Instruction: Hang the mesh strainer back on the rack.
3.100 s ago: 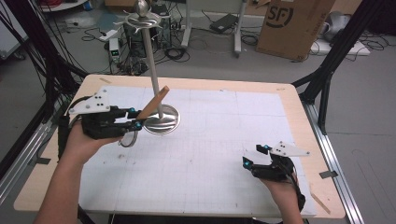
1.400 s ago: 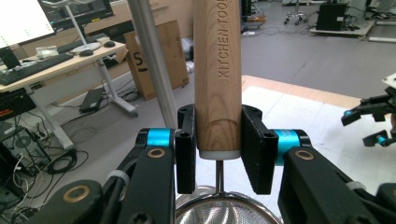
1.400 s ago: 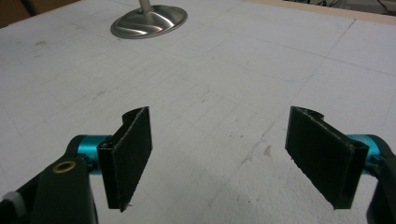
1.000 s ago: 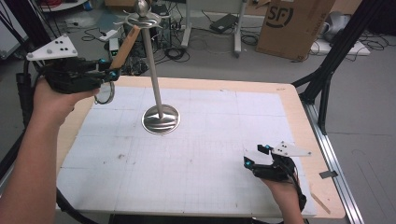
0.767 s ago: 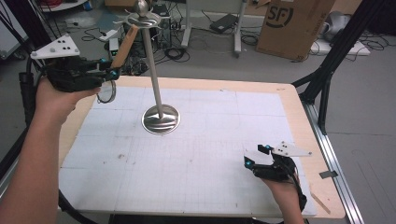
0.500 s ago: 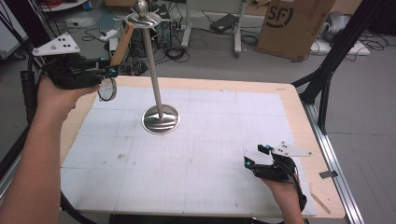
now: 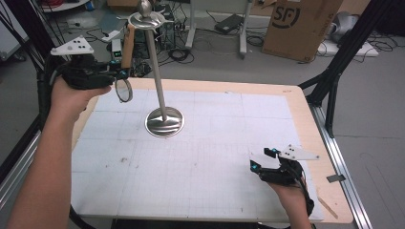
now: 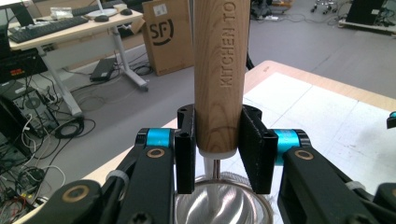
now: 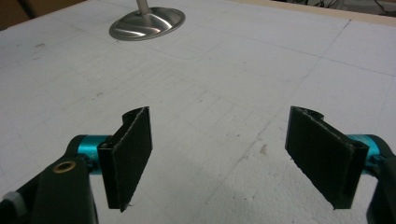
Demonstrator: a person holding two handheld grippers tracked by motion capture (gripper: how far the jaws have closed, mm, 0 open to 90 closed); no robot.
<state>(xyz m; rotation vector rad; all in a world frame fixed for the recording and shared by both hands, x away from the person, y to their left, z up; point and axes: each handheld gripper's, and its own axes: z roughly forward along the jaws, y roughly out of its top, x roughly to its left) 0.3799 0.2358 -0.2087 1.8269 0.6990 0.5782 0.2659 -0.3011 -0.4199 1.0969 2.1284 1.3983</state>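
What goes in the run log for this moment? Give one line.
left gripper: shut on wooden-handled strainer, raised beside stand top | right gripper: open, low over white mat | stand base: on mat

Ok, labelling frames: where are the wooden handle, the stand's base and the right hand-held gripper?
wooden handle (image 8: 219, 79), left gripper view, engraved middle
stand's base (image 7: 165, 122), high view, domed foot
right hand-held gripper (image 9: 219, 158), right gripper view, between fingertips

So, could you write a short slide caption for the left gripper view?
Left gripper clamps the wooden handle of a small strainer above the table edge.
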